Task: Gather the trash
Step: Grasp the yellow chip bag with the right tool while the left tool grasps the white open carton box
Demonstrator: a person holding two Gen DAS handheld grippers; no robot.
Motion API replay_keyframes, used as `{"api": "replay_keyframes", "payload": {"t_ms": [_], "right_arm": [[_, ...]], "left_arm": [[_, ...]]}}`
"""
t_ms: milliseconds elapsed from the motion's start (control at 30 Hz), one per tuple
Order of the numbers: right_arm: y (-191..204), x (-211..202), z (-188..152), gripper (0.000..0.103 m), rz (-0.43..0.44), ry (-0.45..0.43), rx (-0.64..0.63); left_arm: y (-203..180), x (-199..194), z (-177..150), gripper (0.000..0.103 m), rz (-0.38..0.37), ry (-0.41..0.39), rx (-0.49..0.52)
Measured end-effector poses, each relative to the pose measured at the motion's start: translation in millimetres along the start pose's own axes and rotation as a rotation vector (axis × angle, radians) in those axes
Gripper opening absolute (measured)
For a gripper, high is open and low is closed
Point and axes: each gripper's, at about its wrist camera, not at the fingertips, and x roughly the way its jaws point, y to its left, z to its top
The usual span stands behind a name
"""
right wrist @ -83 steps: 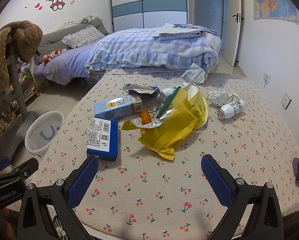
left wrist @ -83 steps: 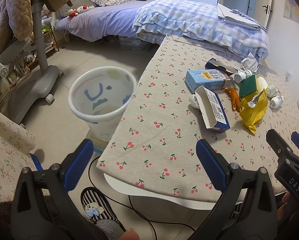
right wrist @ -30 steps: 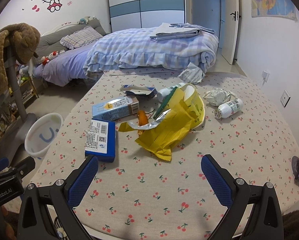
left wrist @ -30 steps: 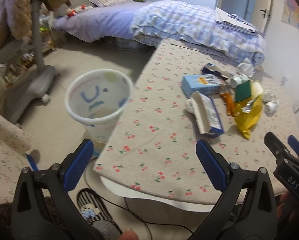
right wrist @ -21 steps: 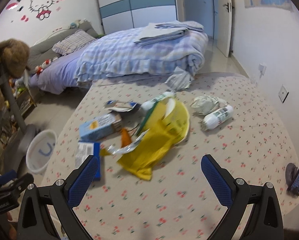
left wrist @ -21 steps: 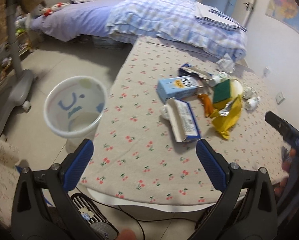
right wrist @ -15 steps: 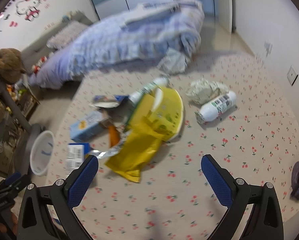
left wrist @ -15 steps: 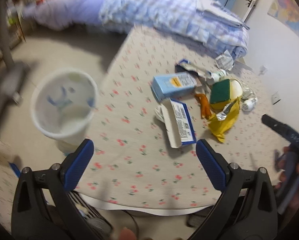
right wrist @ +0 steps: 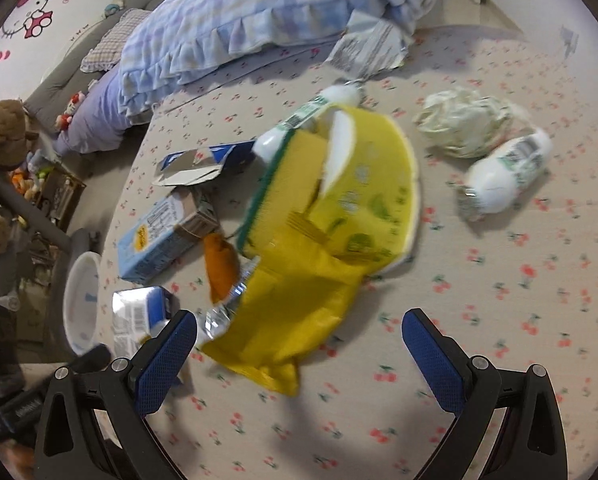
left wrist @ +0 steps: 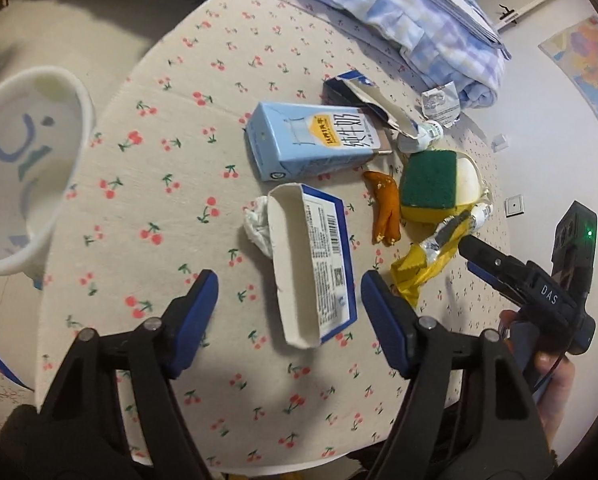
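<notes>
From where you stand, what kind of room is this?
Most likely a child's bedroom. A bed with a blue checked ruffled quilt stands just beyond the cherry-print table, a Hello Kitty decal is on the wall, and a brown teddy bear sits at the left.

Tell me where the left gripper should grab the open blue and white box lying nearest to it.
Grip the blue and white box across its two long sides, near the middle. It lies flat on the tablecloth, long axis pointing away from the left gripper, whose open fingers already straddle its near end. Come straight down from above. The far end is open and may crush, so avoid it.
</notes>
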Motion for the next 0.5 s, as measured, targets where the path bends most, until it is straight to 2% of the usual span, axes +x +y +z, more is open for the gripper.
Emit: {"api": "replay_keyframes", "payload": {"t_ms": [67, 167, 233, 333, 500], "right_arm": [[0.7, 7.8, 4.4, 0.101, 0.004, 0.015, 0.020], [-0.5, 19.4, 7.8, 0.087, 0.011, 0.045, 0.046], [-1.7, 26.8, 9.0, 0.072, 0.022, 0.066, 0.056], [-2.7, 29.1, 6.7, 0.062, 0.037, 0.082, 0.061], [-7.3, 15.9, 2.7, 0.060, 0.043, 0.052, 0.050]], "left_arm": [[0.5, 3.9, 2.2, 0.072, 0.000, -0.002, -0.006], [-0.8, 8.6, 3.7, 0.071, 0.010, -0.001, 0.000], [-1.3, 11.8, 4.1, 0.071, 0.009, 0.007, 0.002], [-4.9, 15.7, 3.2, 0.070, 0.016, 0.009, 0.019], [-11.4, 19.8, -1.8, 0.058, 0.017, 0.010, 0.065]]}}
